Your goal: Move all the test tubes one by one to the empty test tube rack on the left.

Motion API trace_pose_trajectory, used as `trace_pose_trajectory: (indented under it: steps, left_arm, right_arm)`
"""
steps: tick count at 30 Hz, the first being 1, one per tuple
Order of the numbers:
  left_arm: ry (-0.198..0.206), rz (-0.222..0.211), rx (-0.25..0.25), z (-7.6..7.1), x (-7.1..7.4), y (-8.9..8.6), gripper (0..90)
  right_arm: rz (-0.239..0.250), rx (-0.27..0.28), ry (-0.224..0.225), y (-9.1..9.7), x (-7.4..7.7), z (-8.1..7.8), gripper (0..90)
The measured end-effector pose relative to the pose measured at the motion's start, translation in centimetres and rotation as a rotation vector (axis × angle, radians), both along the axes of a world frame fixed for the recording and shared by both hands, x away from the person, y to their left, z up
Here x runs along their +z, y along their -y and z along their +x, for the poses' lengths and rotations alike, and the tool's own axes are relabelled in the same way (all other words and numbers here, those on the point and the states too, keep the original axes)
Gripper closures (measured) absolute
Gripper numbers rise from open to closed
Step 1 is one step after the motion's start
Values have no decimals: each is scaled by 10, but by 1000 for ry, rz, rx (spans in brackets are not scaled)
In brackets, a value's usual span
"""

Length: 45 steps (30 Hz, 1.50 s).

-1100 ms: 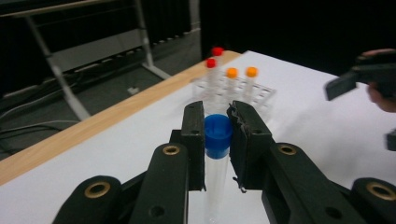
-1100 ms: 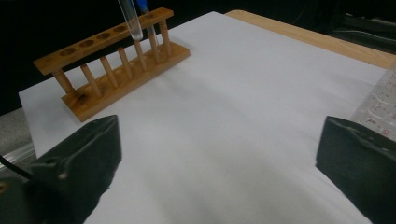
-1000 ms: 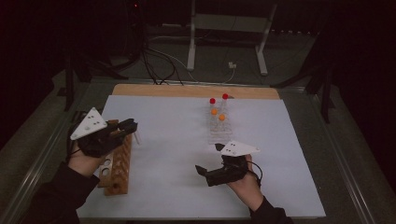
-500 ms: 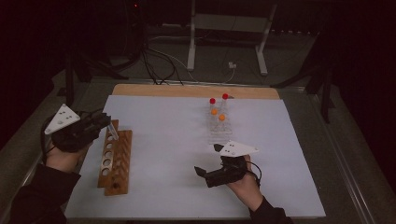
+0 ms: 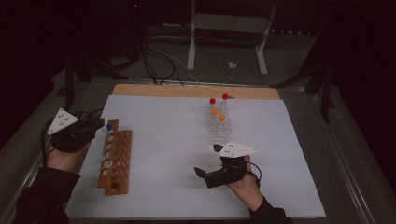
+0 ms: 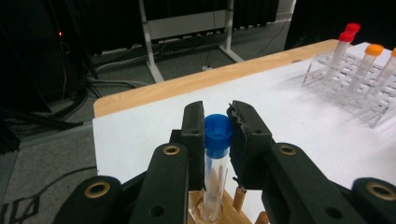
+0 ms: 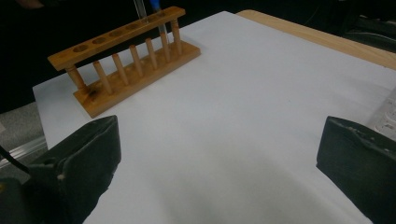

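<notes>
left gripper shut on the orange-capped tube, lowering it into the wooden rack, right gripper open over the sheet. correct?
Not quite: the cap is blue, not orange. The left gripper view shows the left gripper shut on the blue-capped tube, its lower end in a hole of the wooden rack. The orange caps stand in the clear rack. The right gripper is open, as said.

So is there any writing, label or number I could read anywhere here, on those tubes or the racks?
None can be read.
Blue-capped tube: clear glass, no label or marking.
Wooden rack: bare wood, no lettering.
Clear rack with the red-capped and orange-capped tubes: no print that can be made out.
Grey plate on the right gripper: a few dark dots, too small to tell if they are signs.
</notes>
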State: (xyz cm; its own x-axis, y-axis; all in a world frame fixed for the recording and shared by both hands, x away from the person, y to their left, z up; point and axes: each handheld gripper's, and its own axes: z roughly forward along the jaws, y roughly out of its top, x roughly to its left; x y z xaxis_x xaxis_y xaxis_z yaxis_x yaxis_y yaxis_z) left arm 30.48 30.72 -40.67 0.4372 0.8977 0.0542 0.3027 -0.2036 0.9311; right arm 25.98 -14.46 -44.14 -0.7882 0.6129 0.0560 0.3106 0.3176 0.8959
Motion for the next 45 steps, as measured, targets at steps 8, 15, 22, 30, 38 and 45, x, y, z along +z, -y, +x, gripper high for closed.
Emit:
trace_pose_trajectory:
  steps: [8,15,22,30,38,45]
  left_arm:
    - [-48,10,17,6,-23,4,775]
    - [-77,18,22,4,-38,5,774]
    - [-95,47,22,5,-43,7,773]
    - [-115,71,18,7,-45,8,771]
    - [-127,57,-3,3,-43,9,620]
    - [-106,32,14,-10,-29,14,281]
  right_arm:
    - [0,4,-2,1,0,0,0]
    - [2,4,-5,1,0,0,0]
    - [1,4,-6,1,0,1,0]
    - [-1,5,-6,1,0,1,0]
    - [2,9,-8,1,1,1,0]
    - [6,9,3,3,4,2,0]
